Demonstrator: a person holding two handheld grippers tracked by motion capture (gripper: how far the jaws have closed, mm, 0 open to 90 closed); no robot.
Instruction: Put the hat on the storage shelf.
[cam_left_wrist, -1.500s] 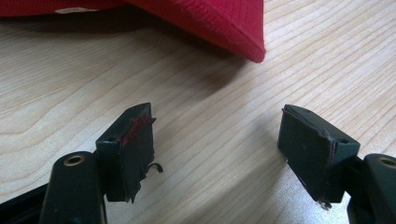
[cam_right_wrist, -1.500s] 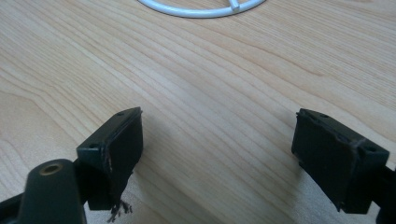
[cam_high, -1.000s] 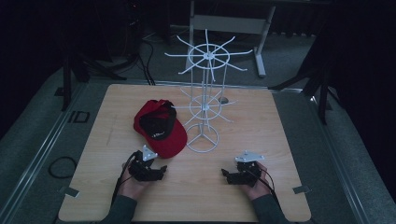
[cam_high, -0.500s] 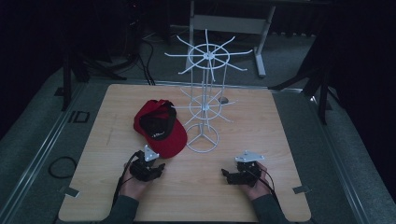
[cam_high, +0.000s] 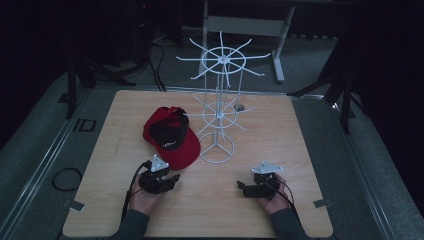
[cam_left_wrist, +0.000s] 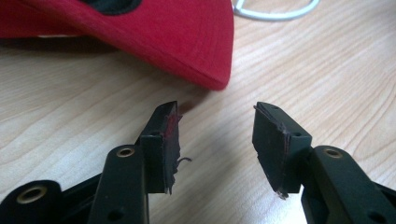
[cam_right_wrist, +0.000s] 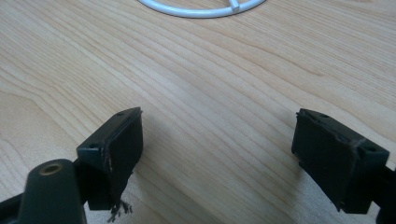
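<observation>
Both the left gripper (cam_high: 172, 178) and right gripper (cam_high: 241, 186) rest spread and empty near the tabletop's front edge, so picking up seems unstarted: the left must reach the red cap (cam_high: 170, 135) beside the wire rack (cam_high: 220, 107).

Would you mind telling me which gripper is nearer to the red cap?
Left. The left gripper sits just short of the cap brim, not touching. The right gripper is farther off, across the table.

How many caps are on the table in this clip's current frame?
1. A single red cap lies on the wooden table, left of the white wire rack and just ahead of the left gripper. Nothing hangs on the rack's arms.
</observation>
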